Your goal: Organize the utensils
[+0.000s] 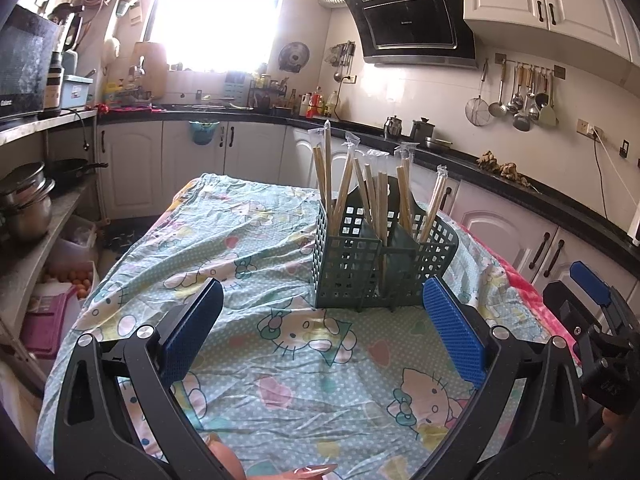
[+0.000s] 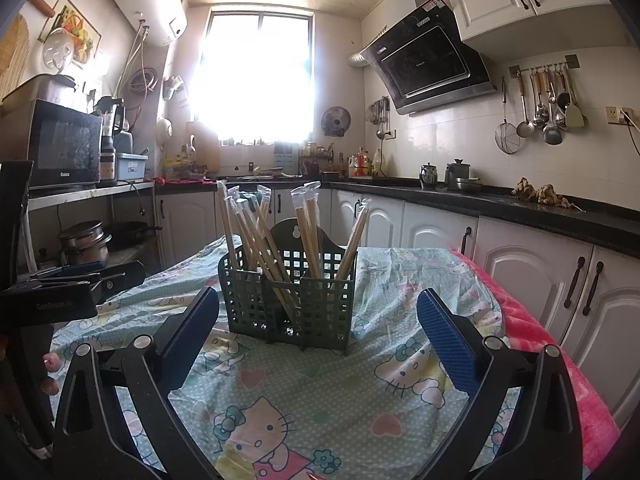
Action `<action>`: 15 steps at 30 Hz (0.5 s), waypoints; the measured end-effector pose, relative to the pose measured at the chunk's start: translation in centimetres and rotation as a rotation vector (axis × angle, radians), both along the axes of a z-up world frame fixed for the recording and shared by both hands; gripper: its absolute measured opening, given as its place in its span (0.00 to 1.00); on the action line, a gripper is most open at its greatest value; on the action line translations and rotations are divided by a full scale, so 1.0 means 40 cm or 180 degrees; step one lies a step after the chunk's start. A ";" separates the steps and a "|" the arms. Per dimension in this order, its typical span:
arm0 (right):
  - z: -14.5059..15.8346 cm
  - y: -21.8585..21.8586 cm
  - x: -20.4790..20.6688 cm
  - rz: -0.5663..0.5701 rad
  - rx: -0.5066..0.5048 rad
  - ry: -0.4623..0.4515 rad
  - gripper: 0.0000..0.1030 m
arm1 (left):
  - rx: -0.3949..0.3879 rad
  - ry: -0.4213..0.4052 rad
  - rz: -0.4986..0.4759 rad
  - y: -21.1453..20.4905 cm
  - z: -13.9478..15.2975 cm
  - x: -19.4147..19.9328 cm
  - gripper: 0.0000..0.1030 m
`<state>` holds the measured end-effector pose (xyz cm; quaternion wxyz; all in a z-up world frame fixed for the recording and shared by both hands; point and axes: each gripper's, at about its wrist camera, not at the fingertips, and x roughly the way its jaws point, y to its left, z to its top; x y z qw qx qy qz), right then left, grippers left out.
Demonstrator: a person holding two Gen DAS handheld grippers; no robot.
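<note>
A dark green lattice utensil holder [image 1: 360,264] [image 2: 288,300] stands on the table covered with a cartoon-cat cloth [image 1: 280,360] [image 2: 320,400]. Several pairs of wrapped wooden chopsticks [image 1: 376,196] [image 2: 260,232] stand upright in its compartments. My left gripper [image 1: 322,320] is open, a short way in front of the holder, with nothing between its blue pads. My right gripper [image 2: 318,328] is open too, facing the holder from the front, empty. The left gripper's body [image 2: 60,288] shows at the left edge of the right wrist view, and the right gripper's body [image 1: 592,320] at the right edge of the left wrist view.
A pink blanket [image 2: 560,360] hangs over the table's right side. Black counters [image 2: 520,204] with white cabinets run along the back and right walls. A shelf with pots [image 1: 28,200] and a microwave [image 2: 64,144] stands at the left. A person's fingers [image 1: 312,470] show at the bottom.
</note>
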<state>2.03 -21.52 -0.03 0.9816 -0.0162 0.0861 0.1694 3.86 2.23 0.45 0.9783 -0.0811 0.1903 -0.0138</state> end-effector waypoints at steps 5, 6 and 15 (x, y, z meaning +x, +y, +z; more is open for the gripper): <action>0.000 0.000 0.000 0.0003 0.0000 -0.0003 0.94 | 0.0000 -0.0001 0.0006 0.000 0.000 0.000 0.90; 0.000 0.000 0.000 0.0004 0.0001 -0.0004 0.94 | 0.0005 0.0008 0.0009 -0.001 0.000 0.002 0.90; 0.000 0.000 0.000 0.0004 0.0003 -0.0004 0.94 | 0.0007 0.0006 0.0017 0.001 -0.002 0.003 0.90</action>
